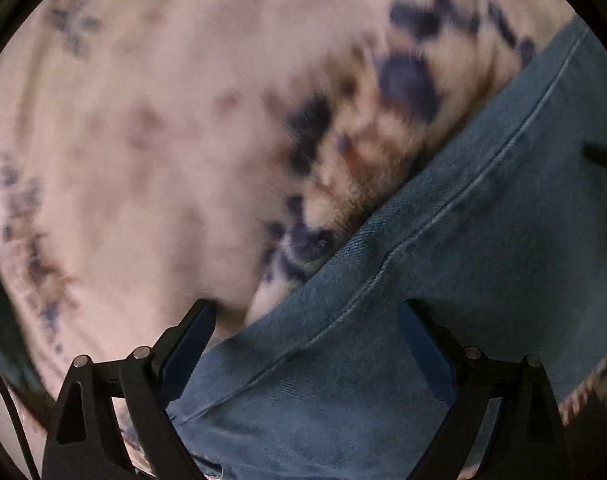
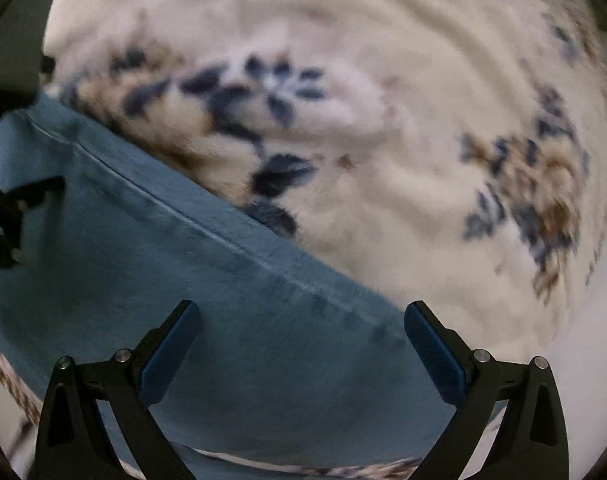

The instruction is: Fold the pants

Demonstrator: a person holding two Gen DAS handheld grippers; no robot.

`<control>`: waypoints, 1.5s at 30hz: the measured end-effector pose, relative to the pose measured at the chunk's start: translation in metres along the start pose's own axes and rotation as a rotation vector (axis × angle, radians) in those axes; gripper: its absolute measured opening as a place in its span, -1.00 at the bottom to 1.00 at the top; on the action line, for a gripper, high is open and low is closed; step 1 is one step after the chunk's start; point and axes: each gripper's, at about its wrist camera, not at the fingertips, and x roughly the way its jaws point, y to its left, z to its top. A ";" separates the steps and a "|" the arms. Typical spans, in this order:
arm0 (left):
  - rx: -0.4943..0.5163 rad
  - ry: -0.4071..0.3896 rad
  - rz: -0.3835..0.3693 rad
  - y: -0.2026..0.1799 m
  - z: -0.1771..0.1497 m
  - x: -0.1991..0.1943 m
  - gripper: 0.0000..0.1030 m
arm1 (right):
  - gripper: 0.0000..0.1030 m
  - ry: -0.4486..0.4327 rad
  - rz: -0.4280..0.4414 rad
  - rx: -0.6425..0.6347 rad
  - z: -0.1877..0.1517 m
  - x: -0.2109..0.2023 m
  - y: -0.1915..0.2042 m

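In the left wrist view, the left gripper stands nearest, its two black fingers with blue pads spread wide and pinching nothing; directly under the gap lies the blue denim of the pants, spread flat with a stitched seam running diagonally from the lower left up to the upper right; whether the fingertips touch the cloth I cannot tell; a frayed hem edge shows at the very bottom between the fingers; beyond the pants' edge lies a fuzzy cream blanket printed with dark blue and brown flowers, blurred by motion; at the far right edge a dark tip of the other gripper juts in over the denim.

In the right wrist view, the right gripper likewise has its jaws spread wide, with blue pads facing each other and nothing clamped between them; the pants fill the lower left under the fingers, their seam slanting from upper left to lower right; at the left edge, part of the left gripper hangs over the denim; farther off, the flowered blanket covers the rest, blurred, and a strip of it shows along the bottom below the denim.
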 end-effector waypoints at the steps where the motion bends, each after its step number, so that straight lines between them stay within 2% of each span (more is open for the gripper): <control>1: 0.005 0.008 -0.021 0.003 0.001 0.002 0.81 | 0.99 0.032 0.003 -0.043 0.005 0.009 -0.001; 3: 0.013 0.017 -0.056 0.008 0.003 0.002 0.81 | 0.93 0.079 0.036 -0.120 0.010 0.022 -0.001; 4: 0.020 0.016 -0.069 0.009 0.003 0.001 0.72 | 0.86 0.090 0.057 -0.151 0.011 0.027 -0.001; 5: 0.029 0.008 -0.087 0.007 0.000 -0.001 0.59 | 0.75 0.096 0.069 -0.171 0.012 0.029 -0.001; 6: 0.032 0.000 -0.100 0.008 0.000 -0.004 0.30 | 0.62 0.103 0.092 -0.191 0.012 0.031 -0.001; 7: 0.042 -0.002 -0.101 0.004 -0.003 -0.005 0.05 | 0.26 0.103 0.108 -0.198 0.012 0.031 0.000; 8: 0.062 0.001 -0.086 -0.001 -0.005 -0.008 -0.09 | 0.01 0.097 0.107 -0.205 0.009 0.029 0.002; 9: 0.091 -0.005 -0.054 -0.007 -0.009 -0.012 -0.31 | -0.15 0.087 0.091 -0.217 0.007 0.026 0.002; 10: 0.102 -0.007 -0.027 -0.009 -0.011 -0.015 -0.50 | -0.42 0.082 0.085 -0.228 0.003 0.023 0.002; 11: 0.100 -0.008 -0.015 -0.011 -0.014 -0.017 -0.58 | -0.54 0.072 0.083 -0.226 -0.003 0.019 0.001; 13: 0.077 -0.034 0.011 -0.010 -0.022 -0.026 -0.76 | -0.63 0.037 0.076 -0.201 -0.015 0.011 0.001; 17: -0.056 -0.154 0.011 -0.002 -0.054 -0.063 -0.80 | -0.70 -0.044 0.038 -0.041 -0.047 -0.015 0.000; 20: -0.163 -0.225 -0.024 -0.007 -0.090 -0.088 -0.85 | -0.74 -0.118 0.029 0.071 -0.076 -0.039 0.006; 25: -0.307 -0.294 -0.040 -0.053 -0.168 -0.116 -0.85 | -0.77 -0.234 0.066 0.186 -0.153 -0.079 0.024; 26: -0.339 -0.307 -0.044 -0.070 -0.174 -0.114 -0.85 | -0.77 -0.247 0.064 0.197 -0.166 -0.085 0.030; 28: -0.437 -0.301 -0.096 -0.103 -0.196 -0.111 -0.85 | -0.78 -0.267 0.055 0.220 -0.197 -0.093 0.052; 29: -0.486 -0.293 -0.136 -0.119 -0.208 -0.103 -0.85 | -0.79 -0.269 0.056 0.237 -0.216 -0.094 0.062; 31: -0.559 -0.294 -0.163 -0.131 -0.231 -0.100 -0.85 | -0.79 -0.263 0.063 0.264 -0.241 -0.093 0.083; 34: -0.706 -0.271 -0.249 -0.158 -0.270 -0.079 -0.85 | -0.79 -0.222 0.119 0.320 -0.288 -0.076 0.112; 38: -0.789 -0.224 -0.297 -0.187 -0.294 -0.043 -0.85 | -0.79 -0.149 0.153 0.334 -0.336 -0.034 0.157; 42: -0.819 -0.147 -0.299 -0.212 -0.301 0.021 -0.81 | -0.75 -0.094 0.159 0.354 -0.345 0.012 0.177; 45: -0.825 -0.119 -0.276 -0.221 -0.299 0.044 -0.76 | -0.63 -0.023 0.183 0.353 -0.336 0.038 0.183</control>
